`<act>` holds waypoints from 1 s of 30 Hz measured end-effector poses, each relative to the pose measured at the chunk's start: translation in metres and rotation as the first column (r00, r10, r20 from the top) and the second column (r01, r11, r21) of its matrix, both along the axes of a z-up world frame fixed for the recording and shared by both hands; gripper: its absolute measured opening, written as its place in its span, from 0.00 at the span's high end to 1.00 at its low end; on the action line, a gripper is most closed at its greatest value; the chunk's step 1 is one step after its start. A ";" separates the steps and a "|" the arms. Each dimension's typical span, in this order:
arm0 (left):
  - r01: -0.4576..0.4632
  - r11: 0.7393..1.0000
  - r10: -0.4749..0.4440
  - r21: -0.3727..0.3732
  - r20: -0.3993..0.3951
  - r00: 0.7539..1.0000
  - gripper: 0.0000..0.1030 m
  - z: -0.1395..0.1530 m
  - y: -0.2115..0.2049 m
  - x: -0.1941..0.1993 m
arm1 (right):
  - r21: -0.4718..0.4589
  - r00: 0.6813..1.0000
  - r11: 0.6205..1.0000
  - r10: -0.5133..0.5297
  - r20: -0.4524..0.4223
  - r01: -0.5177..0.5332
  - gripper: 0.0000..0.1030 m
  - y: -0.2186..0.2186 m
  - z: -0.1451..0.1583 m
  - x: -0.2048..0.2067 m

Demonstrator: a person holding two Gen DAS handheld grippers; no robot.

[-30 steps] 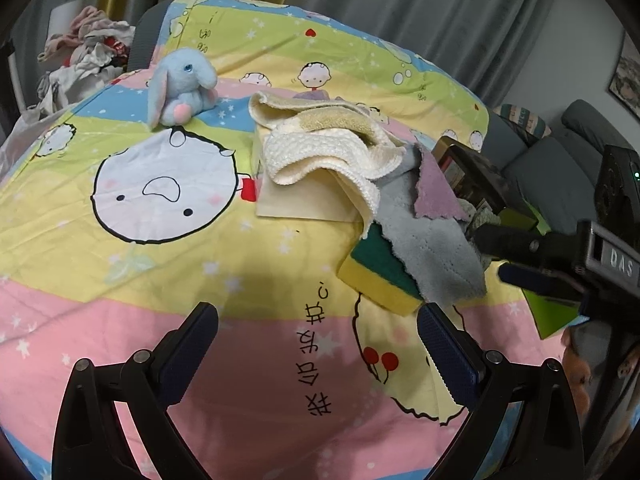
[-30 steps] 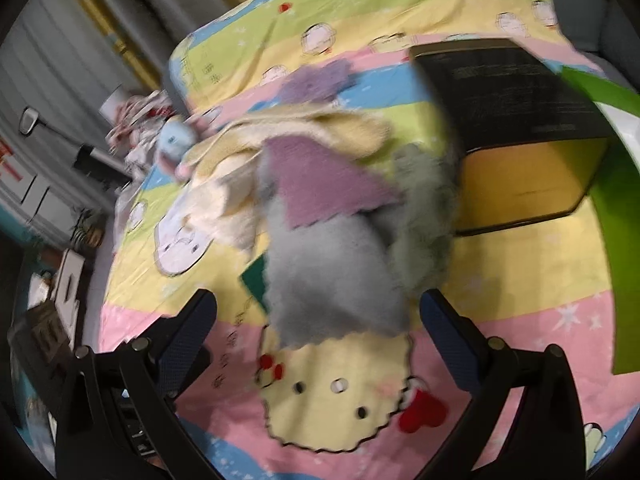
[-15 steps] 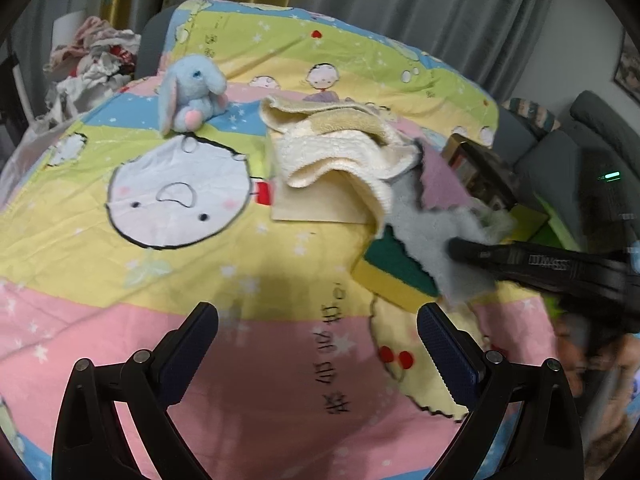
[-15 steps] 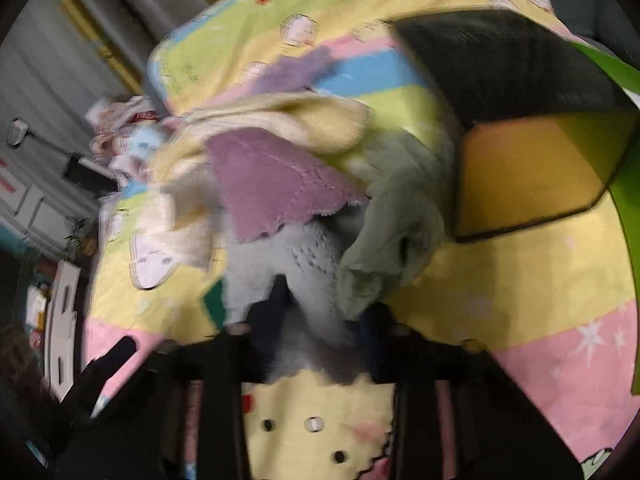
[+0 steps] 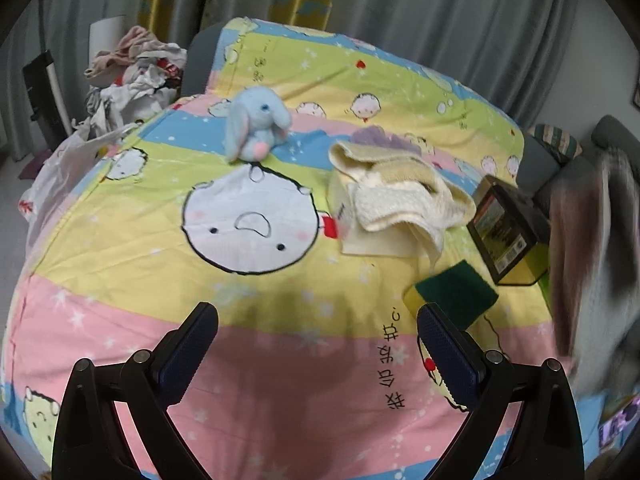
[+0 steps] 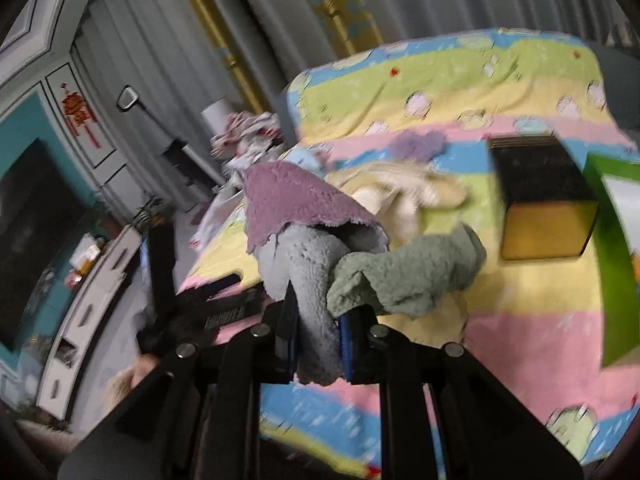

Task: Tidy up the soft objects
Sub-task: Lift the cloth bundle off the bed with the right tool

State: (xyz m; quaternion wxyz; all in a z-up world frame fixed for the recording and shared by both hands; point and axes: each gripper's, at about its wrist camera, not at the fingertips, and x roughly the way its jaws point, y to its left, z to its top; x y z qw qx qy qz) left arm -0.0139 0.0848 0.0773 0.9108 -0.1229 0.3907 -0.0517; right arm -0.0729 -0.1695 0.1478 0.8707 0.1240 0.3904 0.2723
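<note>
R gripper (image 6: pixel 318 344) now pinches the fuzzy grey microfibre cloth (image 6: pixel 308 272), lifted clear of the bed w/ purple (image 6: pixel 288 200) and green (image 6: pixel 404 276) cloths hanging along; 1 s ago all lay on the sponge. L gripper (image 5: pixel 318 352) spread, empty, over the cartoon bedsheet (image 5: pixel 280 360). Green-yellow scrub sponge (image 5: pixel 452 294) now uncovered; beyond it the cream towel (image 5: pixel 400 200), then the blue plush bunny (image 5: pixel 256 126). Cloths prob. need sorting apart next.
</note>
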 end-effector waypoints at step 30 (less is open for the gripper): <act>0.248 0.957 -0.269 -0.149 -0.141 0.953 0.03 -0.024 -0.008 -0.004 | 0.034 0.966 0.999 0.008 -0.257 0.000 0.18 0.041 -0.063 0.067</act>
